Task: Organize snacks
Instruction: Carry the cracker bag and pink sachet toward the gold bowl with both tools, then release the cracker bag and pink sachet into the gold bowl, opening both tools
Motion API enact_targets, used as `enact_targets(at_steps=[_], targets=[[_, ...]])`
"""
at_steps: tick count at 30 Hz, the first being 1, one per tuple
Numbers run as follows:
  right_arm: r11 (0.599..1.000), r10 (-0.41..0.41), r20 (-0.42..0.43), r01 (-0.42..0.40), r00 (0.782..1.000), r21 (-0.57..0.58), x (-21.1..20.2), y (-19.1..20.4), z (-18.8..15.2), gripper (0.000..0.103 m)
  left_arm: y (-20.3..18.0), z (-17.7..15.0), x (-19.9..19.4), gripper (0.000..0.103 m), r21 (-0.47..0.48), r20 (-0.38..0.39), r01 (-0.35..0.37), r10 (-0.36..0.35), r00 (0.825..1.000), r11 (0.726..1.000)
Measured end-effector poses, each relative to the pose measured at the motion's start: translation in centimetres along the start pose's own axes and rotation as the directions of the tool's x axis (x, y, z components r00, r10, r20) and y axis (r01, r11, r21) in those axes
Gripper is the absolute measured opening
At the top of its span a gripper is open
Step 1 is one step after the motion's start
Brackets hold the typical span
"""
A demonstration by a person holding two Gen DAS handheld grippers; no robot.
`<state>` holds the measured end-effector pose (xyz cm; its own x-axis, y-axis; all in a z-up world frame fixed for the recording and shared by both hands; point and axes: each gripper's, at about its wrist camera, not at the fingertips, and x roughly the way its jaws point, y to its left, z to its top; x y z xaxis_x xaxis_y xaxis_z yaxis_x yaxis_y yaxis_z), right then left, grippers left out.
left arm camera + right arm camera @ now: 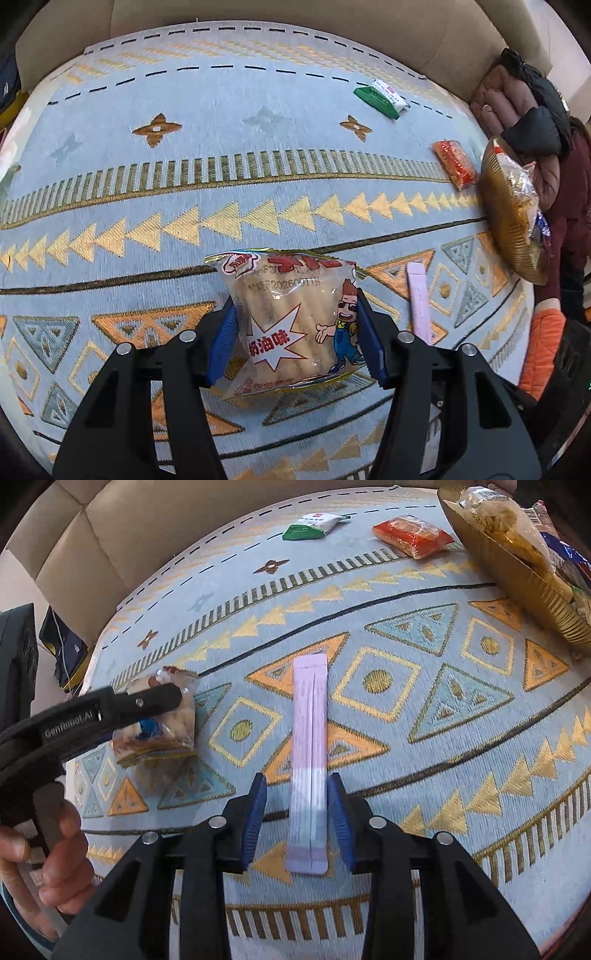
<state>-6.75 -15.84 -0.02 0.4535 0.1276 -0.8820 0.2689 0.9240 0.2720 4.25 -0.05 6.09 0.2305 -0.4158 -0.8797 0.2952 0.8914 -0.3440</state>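
Gripping a clear biscuit packet (291,317) printed "奶油味" beside a cartoon man, the left gripper (295,343) pinches it between blue pads, low at 6 o'clock over the patterned cloth (147,184). "GenRobot.AI" reads along that tool's arm in the right view. The right gripper (297,819) stands open astride a pink stick sachet (309,746), not touching. A green packet (314,526), red packet (413,535) and gold basket (524,587) sit toward 1 o'clock.

the gold tray (524,579) runs off the right edge of the right wrist view, so its far side and most of the packets (498,513) heaped in it stay hidden. print on the biscuit bag (291,317) is partly blurred. the left gripper (147,701) covers part of that bag. the hand (48,853) is cut by the left edge.
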Motion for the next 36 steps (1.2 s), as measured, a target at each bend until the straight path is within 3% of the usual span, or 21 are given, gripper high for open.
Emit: enact_targets(at_steps=[3,9,13,21,25,28,31,36], targets=[[0.999,-0.037,0.019,0.037,0.999,-0.020,0.4,0.6,0.6,0.035,-0.2,0.2,0.6,0.059,0.002,-0.011,0.011,-0.011,1.000,1.000],[0.974,-0.183,0.060,0.189,0.981,-0.128,1.5,2.6,0.2,0.028,-0.8,0.2,0.8,0.059,0.032,-0.003,0.007,-0.007,1.000,0.999],[0.968,-0.187,0.061,0.194,0.981,-0.157,1.5,3.0,0.0,0.020,-0.9,0.4,1.0,0.059,0.032,-0.010,0.033,-0.033,0.999,0.999],[0.997,-0.045,-0.055,0.042,0.997,-0.065,0.0,1.5,-1.5,0.020,-1.4,0.5,0.5,0.059,0.065,0.015,0.063,-0.064,0.998,0.996],[0.998,0.064,-0.115,-0.063,0.991,0.012,-1.0,0.8,-2.6,0.020,-1.8,0.6,0.2,0.059,0.082,0.029,0.055,-0.057,0.998,0.995],[0.981,0.178,-0.134,-0.164,0.975,0.105,-2.2,-0.6,-3.3,0.020,-1.9,0.5,-0.4,0.059,0.082,0.044,0.072,-0.075,0.996,0.994],[0.949,0.269,-0.104,-0.246,0.957,0.196,-4.0,-2.7,-3.3,0.020,-2.3,0.5,-1.4,0.059,0.083,0.048,0.134,-0.139,0.989,0.987],[0.918,0.302,0.016,-0.295,0.953,0.265,-8.5,-6.5,-2.1,0.020,-4.7,1.2,-3.6,0.059,0.144,0.079,0.171,-0.184,0.980,0.975]])
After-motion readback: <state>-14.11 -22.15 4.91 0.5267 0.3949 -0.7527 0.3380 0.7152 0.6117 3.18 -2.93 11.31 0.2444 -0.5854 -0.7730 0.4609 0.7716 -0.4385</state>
